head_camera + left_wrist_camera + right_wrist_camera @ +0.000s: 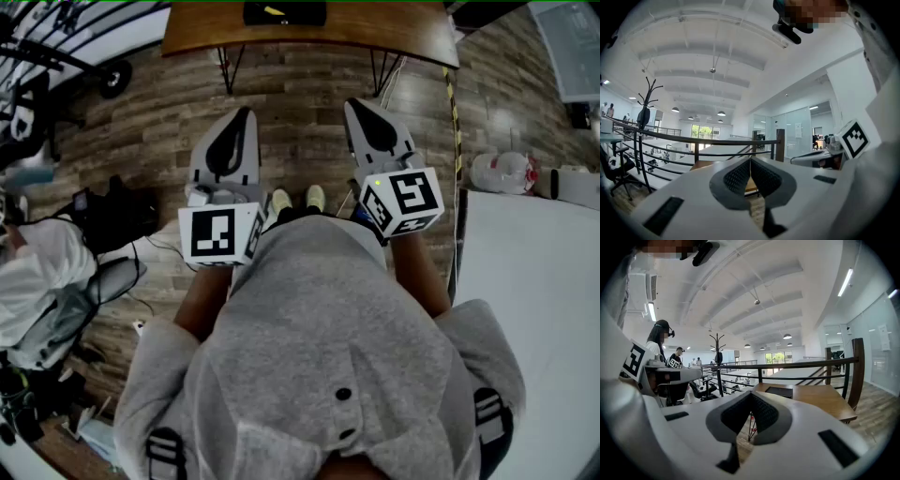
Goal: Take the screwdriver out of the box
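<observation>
I stand on the wood floor with both grippers held out at waist height, pointing level at a wooden table [309, 37]. A flat black box [284, 12] lies on that table, well beyond both grippers, with something yellow [274, 10] in it that is too small to identify. The same box [778, 391] shows over the jaws in the right gripper view. My left gripper [246, 114] is shut, its dark pads [740, 176] meeting at the tip with nothing between them. Beside it, my right gripper [357, 103] is also shut and empty, pads [765, 412] together.
A white table [534, 272] stands close on my right, with a plastic bag [502, 172] on the floor behind it. Dark bags [112, 211] and a chair lie to my left. A black railing [693, 140] runs behind the wooden table, and a chair back [856, 371] stands at its right.
</observation>
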Tool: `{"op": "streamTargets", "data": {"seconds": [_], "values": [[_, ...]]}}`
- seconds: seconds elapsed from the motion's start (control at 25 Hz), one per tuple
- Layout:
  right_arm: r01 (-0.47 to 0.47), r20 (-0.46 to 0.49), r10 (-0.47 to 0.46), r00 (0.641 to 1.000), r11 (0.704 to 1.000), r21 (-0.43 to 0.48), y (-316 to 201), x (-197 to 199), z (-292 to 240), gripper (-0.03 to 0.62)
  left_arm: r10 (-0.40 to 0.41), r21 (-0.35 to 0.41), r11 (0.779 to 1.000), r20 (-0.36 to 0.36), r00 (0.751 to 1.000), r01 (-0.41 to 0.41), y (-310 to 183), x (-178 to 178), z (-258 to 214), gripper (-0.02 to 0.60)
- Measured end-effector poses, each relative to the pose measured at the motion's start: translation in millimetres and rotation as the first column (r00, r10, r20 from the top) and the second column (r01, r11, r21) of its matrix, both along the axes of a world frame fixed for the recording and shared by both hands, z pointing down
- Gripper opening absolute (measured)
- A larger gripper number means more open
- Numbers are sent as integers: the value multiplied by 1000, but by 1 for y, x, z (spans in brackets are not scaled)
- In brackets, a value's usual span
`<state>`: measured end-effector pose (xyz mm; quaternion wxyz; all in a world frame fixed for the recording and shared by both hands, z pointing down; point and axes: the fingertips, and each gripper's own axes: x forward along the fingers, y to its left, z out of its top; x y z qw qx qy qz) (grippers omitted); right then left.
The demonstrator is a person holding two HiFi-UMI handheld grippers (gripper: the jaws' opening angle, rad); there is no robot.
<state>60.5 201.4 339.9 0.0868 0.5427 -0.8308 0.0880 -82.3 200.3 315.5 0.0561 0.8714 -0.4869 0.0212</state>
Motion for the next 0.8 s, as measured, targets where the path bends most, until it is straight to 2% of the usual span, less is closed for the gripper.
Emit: {"op": "streamTargets", "data": {"seconds": [0.32, 0.56, 0.8], "values": [[-7, -20, 7, 1000, 1000, -1, -3, -22, 2, 15, -9, -4, 1000, -8, 1000, 9, -3, -26, 0, 15], [-14, 7, 14, 1000, 1000, 9, -8, -40, -1, 15, -6, -10, 1000, -15, 1000, 6, -7, -45, 5, 15], [1, -18, -1, 1000, 1000, 3, -11, -58, 1, 15, 2, -6, 1000, -29, 1000, -2, -10, -60, 5, 15]]}}
